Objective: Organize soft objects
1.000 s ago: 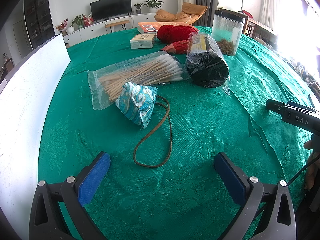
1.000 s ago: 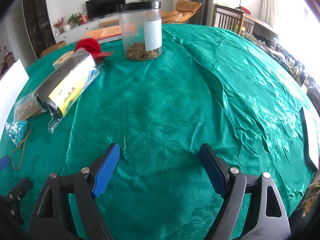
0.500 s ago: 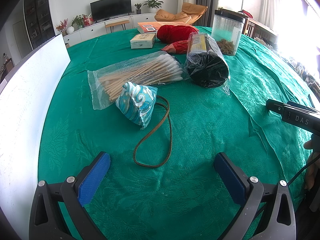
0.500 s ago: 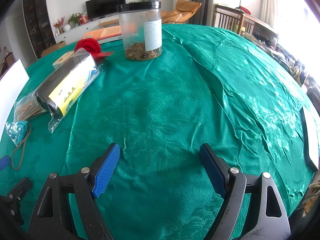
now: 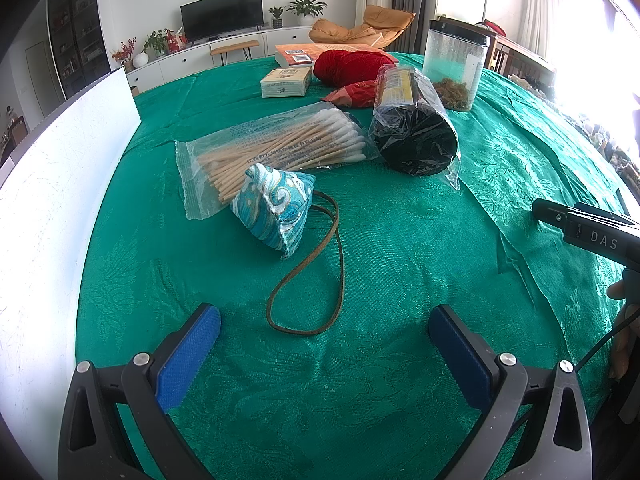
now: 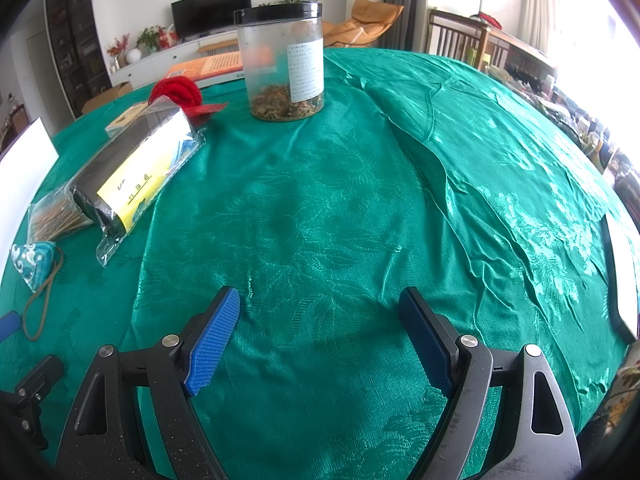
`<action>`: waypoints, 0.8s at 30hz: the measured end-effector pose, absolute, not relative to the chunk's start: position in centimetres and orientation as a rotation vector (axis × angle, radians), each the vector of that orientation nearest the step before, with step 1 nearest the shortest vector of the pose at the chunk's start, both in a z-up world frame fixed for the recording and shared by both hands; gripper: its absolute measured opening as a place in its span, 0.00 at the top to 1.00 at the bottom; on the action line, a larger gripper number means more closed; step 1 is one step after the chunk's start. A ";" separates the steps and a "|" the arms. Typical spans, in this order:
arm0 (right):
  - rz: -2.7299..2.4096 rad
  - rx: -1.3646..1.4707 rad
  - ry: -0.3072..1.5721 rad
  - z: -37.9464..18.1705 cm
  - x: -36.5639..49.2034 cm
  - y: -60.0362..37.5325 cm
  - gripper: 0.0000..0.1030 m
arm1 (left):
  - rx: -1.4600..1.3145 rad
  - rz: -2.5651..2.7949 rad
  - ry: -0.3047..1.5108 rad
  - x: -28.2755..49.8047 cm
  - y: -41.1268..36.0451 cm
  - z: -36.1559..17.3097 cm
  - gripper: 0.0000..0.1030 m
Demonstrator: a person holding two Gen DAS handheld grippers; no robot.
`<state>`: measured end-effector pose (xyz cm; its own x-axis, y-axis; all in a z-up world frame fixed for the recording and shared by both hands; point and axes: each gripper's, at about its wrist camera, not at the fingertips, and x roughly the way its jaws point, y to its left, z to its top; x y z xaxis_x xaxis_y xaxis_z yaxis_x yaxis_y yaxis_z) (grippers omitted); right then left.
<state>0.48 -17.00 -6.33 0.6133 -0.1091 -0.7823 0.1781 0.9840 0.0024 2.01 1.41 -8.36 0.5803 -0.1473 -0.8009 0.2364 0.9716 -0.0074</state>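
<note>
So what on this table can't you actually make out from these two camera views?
- Red yarn: left wrist view, its lower part is hidden behind the bagged black roll.
- White board: cut off by the left edge.
- Jar label: right wrist view, print too small to read.
- Flat white object: cut by the right edge, unidentifiable.

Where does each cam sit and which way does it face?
Left wrist: on the left gripper, facing across the table at the blue pouch and cotton swab bag; open fingers and the right gripper's body show.
Right wrist: on the right gripper, facing the clear jar; open fingers show.
Shared: pouch, jar, black roll.
</note>
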 end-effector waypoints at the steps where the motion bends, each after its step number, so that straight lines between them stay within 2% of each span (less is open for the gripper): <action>1: -0.166 0.083 0.896 -6.3 0.5 -17.0 0.18 | 0.104 -0.225 0.925 2.0 1.4 -8.4 0.00; 19: -0.156 0.092 0.895 -6.3 0.5 -17.1 0.17 | 0.104 -0.224 0.925 2.0 1.4 -8.4 0.00; 21: -0.106 0.171 0.884 -5.9 0.5 -17.8 0.17 | 0.104 -0.225 0.925 2.0 1.4 -8.4 0.00; 24: 0.041 0.441 0.828 -4.8 1.0 -19.3 0.18 | 0.104 -0.224 0.925 2.0 1.4 -8.4 0.00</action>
<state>0.96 -19.31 -4.82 0.6806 0.2047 -0.7035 0.1349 0.9088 0.3949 2.04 1.39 -8.38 0.5804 -0.1469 -0.8010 0.2357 0.9718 -0.0074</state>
